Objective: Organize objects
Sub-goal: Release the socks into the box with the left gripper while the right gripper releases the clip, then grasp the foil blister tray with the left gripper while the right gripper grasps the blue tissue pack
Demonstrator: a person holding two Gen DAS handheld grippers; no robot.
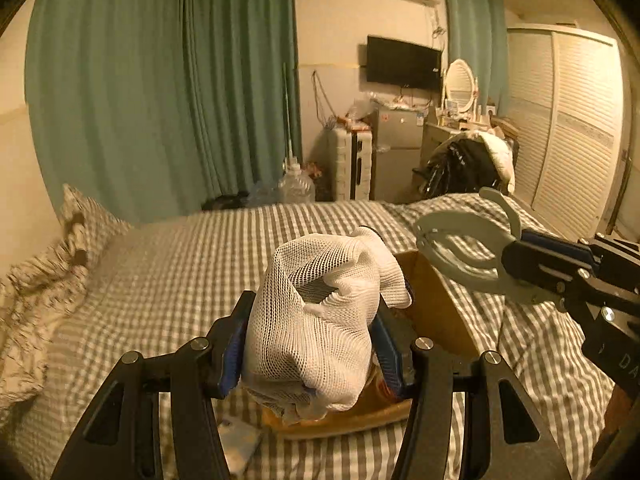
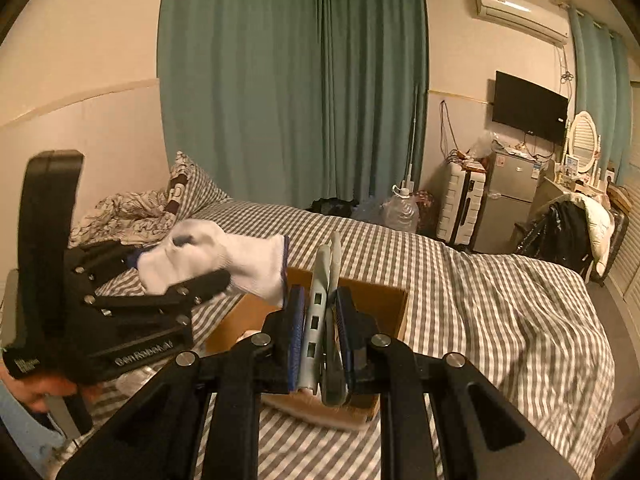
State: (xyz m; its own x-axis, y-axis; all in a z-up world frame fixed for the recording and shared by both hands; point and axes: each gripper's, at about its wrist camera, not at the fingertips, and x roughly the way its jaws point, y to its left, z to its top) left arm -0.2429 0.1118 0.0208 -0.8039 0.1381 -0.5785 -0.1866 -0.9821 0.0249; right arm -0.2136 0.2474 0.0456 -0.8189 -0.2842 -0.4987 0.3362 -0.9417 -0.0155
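Both tools are loaded above the cardboard box (image 2: 376, 296) that sits on the checked bed (image 1: 168, 256). The left gripper (image 1: 312, 344) is clamped on a white mesh sock (image 1: 320, 312), bunched at the centre of its own view. The right gripper (image 2: 318, 344) pinches a grey plastic clip (image 1: 464, 248), possibly a hanger clip, at the right of the left view. This looks like the dropping-in step. Next, each piece needs lowering over the box opening at lower centre before the jaws part, one after the other.
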